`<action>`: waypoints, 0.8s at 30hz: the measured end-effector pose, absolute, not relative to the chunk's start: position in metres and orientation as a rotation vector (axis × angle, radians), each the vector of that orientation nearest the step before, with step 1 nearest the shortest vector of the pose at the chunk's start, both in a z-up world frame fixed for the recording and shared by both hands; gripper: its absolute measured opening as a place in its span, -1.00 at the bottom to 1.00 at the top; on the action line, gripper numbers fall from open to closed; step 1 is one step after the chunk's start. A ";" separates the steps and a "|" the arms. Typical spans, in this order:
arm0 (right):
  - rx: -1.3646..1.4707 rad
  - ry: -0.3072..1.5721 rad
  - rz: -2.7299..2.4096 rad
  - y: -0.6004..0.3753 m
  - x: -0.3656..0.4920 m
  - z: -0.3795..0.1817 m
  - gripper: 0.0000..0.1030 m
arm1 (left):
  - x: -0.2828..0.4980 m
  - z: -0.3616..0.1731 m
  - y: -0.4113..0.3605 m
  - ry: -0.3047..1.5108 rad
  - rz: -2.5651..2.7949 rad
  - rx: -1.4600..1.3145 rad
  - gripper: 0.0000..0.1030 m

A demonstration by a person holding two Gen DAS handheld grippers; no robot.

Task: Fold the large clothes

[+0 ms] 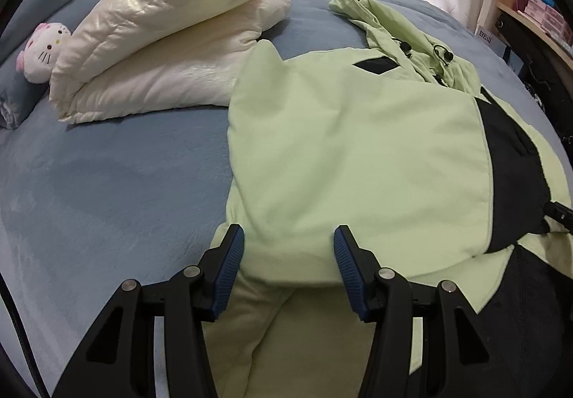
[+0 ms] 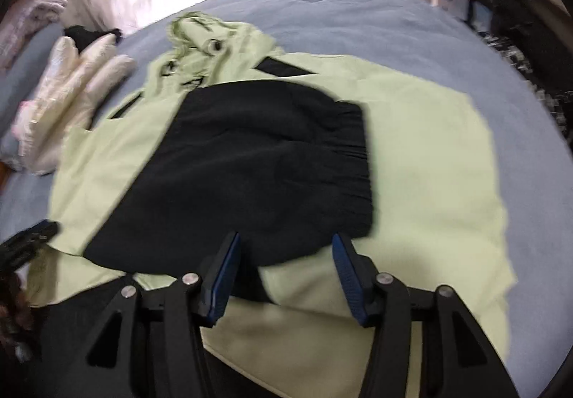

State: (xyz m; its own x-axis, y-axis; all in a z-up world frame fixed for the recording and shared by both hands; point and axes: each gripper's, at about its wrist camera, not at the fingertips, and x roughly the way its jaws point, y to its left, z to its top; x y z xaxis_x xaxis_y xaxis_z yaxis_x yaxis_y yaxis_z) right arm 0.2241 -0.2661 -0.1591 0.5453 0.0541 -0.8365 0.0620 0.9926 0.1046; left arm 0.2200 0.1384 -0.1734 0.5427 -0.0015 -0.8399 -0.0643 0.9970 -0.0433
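Green jacket (image 1: 358, 154): lies spread on the blue bed (image 1: 107, 190), filling the middle of both wrist views; one side is folded in over the body, and the hood (image 1: 404, 36) is bunched at about 1 o'clock in the left view.
Black panel (image 2: 258, 169): a dark part of the same garment, lying on top of the green at the centre of the right view (whether it is a sleeve or a lining I cannot tell).
Left claw (image 1: 288, 247): jaws stand moderately apart with nothing between them, hovering over the near hem.
Right claw (image 2: 285, 255): likewise parted and empty, above the near edge of the black panel.
Handling: judged a light, limp shell fabric, probably a little slick; it should drape and slide rather than hold a crease, so folds may creep open.
Where to grip: the near hem corners, at about 5 and 7 o'clock, pinching the stacked layers together near a seam.
Cream puffer coat (image 1: 172, 40): already folded at 10 o'clock, apart from the work, beside a plush toy (image 1: 43, 51).
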 end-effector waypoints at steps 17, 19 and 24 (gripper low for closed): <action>0.206 0.916 -0.060 -0.290 0.124 -0.096 0.04 | 0.111 -0.101 0.161 0.936 0.049 -0.076 0.29; 0.210 0.903 -0.062 -0.291 0.111 -0.088 0.04 | 0.098 -0.093 0.161 0.929 0.050 -0.064 0.30; 0.223 0.877 -0.064 -0.294 0.078 -0.074 0.04 | 0.061 -0.077 0.163 0.912 0.061 -0.039 0.32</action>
State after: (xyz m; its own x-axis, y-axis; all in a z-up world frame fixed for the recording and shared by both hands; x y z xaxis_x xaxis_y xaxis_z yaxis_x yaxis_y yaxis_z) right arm 0.0779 -0.2936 -0.0741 0.6395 0.0352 -0.7680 0.1471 0.9749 0.1672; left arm 0.0610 0.1626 -0.0769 0.6108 0.0360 -0.7909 -0.0694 0.9976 -0.0082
